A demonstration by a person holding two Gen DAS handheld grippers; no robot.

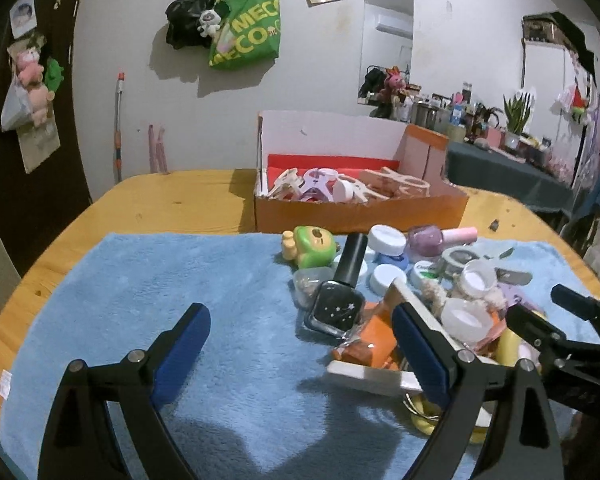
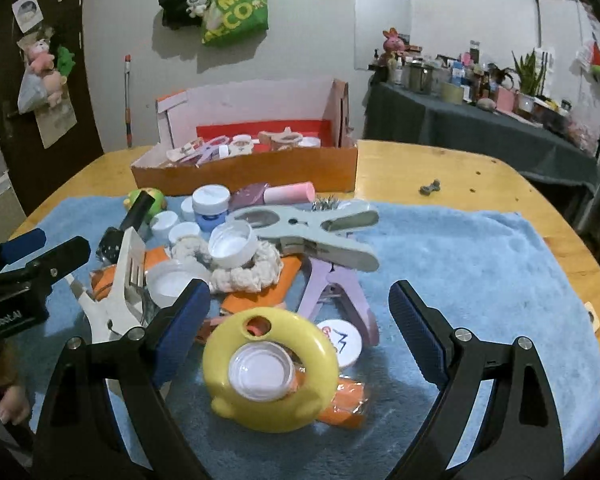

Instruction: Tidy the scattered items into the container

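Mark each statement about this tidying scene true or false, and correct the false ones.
1. Both grippers are open and hold nothing. True: left gripper, right gripper.
2. The cardboard box is empty. False: several items already lie in it.
3. The yellow ring lies between the right gripper's fingers. True.
4. The black nail polish bottle stands upright. False: it lies tilted on the pile.
5. The items rest on a red towel. False: the towel is blue.

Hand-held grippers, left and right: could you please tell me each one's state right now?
Left hand-held gripper: open, holding nothing.
Right hand-held gripper: open, holding nothing; the yellow ring toy lies untouched between its fingers.
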